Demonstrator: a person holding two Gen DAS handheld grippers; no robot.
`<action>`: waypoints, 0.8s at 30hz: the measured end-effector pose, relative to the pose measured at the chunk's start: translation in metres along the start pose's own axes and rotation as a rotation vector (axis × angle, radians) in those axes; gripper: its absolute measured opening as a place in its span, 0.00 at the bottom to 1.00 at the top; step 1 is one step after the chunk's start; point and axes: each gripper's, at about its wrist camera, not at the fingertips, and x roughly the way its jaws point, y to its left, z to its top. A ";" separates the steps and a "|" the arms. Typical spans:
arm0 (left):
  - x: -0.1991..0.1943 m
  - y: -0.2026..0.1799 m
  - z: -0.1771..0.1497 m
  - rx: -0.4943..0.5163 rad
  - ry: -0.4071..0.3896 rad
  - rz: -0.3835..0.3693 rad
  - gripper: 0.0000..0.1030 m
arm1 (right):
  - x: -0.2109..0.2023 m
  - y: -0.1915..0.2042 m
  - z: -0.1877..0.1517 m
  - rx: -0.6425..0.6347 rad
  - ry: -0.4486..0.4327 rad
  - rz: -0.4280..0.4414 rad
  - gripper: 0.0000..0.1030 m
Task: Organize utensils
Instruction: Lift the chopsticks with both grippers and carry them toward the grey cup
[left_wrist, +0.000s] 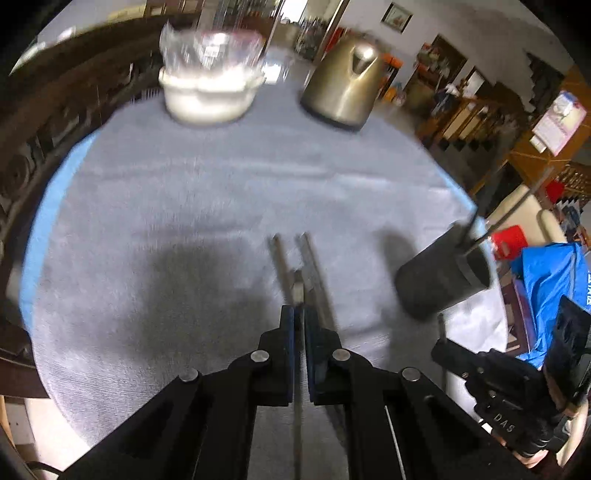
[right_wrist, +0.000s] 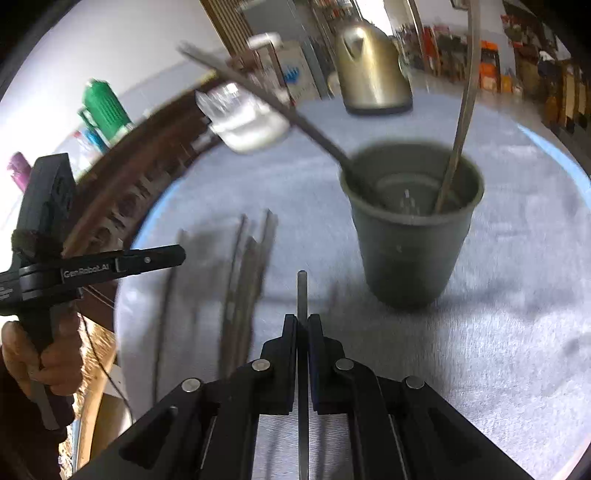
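Note:
My left gripper (left_wrist: 299, 314) is shut on a thin metal utensil (left_wrist: 297, 284) above the grey cloth; several more metal utensils (left_wrist: 306, 266) lie on the cloth just beyond its tips. My right gripper (right_wrist: 303, 321) is shut on a metal utensil handle (right_wrist: 302, 291), short of the dark grey cup (right_wrist: 410, 236). The cup holds two long utensils (right_wrist: 452, 173) that lean on its rim. The cup also shows in the left wrist view (left_wrist: 439, 277) at the right. The loose utensils (right_wrist: 247, 273) lie left of the cup. The left gripper shows at the left of the right wrist view (right_wrist: 162, 258).
A round table with a grey cloth (left_wrist: 221, 192) and blue rim. A white bowl with clear plastic (left_wrist: 210, 88) and a metal kettle (left_wrist: 343, 85) stand at the far side. A dark carved wooden chair back (right_wrist: 122, 192) borders the table's left. Blue fabric (left_wrist: 550, 288) lies off the right edge.

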 end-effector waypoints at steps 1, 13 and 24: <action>-0.009 -0.004 0.001 0.006 -0.021 -0.007 0.05 | -0.008 0.002 0.000 -0.005 -0.031 0.014 0.06; -0.041 -0.012 0.011 0.057 -0.034 0.006 0.05 | -0.067 0.009 0.011 -0.019 -0.228 0.059 0.06; 0.055 0.011 0.001 -0.010 0.247 0.056 0.23 | -0.066 -0.005 0.007 0.010 -0.226 0.076 0.06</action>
